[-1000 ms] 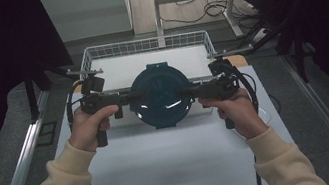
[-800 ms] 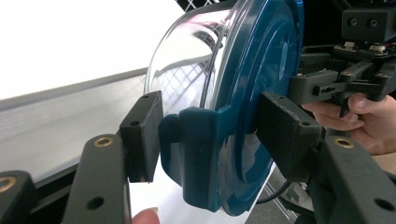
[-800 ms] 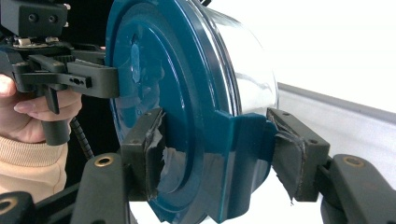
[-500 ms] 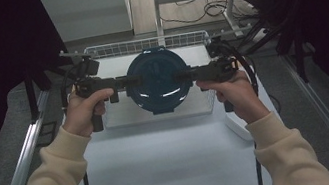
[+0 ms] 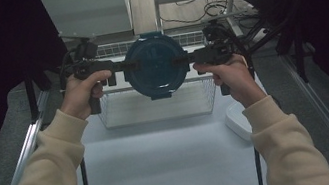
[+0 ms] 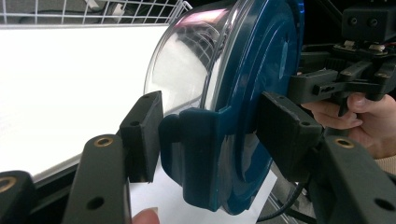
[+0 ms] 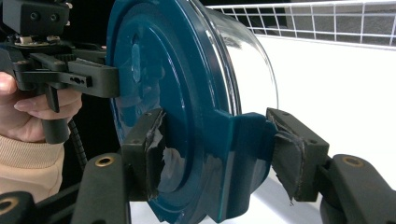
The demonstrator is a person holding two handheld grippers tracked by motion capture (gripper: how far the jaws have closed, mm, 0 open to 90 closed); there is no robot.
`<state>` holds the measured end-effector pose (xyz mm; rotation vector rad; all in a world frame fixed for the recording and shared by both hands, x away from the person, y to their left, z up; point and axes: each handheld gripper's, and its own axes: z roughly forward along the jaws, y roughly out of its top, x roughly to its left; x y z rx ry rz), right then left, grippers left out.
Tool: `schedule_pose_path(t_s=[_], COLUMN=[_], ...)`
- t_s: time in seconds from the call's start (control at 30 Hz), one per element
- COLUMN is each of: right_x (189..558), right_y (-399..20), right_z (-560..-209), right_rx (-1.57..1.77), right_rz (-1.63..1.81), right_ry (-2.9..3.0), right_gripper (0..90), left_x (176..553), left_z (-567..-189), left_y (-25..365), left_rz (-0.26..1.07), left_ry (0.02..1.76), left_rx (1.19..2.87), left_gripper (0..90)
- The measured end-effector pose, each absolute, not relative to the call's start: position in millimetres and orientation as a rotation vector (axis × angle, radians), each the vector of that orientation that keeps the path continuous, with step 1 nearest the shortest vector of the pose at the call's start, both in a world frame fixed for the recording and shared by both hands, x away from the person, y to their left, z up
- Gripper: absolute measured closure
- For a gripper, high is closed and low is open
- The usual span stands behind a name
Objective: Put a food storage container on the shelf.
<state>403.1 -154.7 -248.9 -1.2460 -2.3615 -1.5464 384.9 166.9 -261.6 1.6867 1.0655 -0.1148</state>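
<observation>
While both hands hold it up over the bench (image 5: 163, 158), the container (image 5: 156, 68) hangs in the air between the two grippers, above the near edge of the wire basket (image 5: 155, 107). Container is round, clear glass body with a dark teal lid; lid faces the high camera, so it is tipped on its side, not upright.

Left gripper (image 5: 123, 69) comes in from the left; its jaws are clenched on the left lid clip. In the left gripper view one pad sits on the glass side of the clip (image 6: 201, 154), the other presses the lid face, both touching. Left hand (image 5: 82, 93) wraps the handle.

Right gripper (image 5: 182, 60) comes in from the right; its jaws are clenched on the opposite clip (image 7: 238, 149). In the right gripper view both pads touch; pad padding looks torn and frayed. Right hand (image 5: 230, 74) wraps its handle.

Grippers are roughly level with each other, pointing toward one another across the container. Cream sleeves (image 5: 46, 183) come in from the bottom of the high view.

Basket stands on the white bench surface, under and behind the container, not touching it. White rounded object (image 5: 238, 120) lies on the bench near the right forearm, partly hidden by the sleeve; can't tell what it is. Cables lie on the floor behind the bench.
</observation>
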Motion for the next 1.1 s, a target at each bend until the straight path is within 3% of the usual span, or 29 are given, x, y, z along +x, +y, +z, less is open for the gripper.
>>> schedule_pose_path(t_s=[1.1], right_x=[462], right_y=[-141], right_z=[-268], right_rx=[-1.263], right_rz=[-1.473], right_ry=[-2.299], right_gripper=[39.8], left_x=[436], left_z=[-279], left_y=[181], left_rz=[-0.171], left_ry=[1.139], left_rx=[1.690], left_gripper=[41.9])
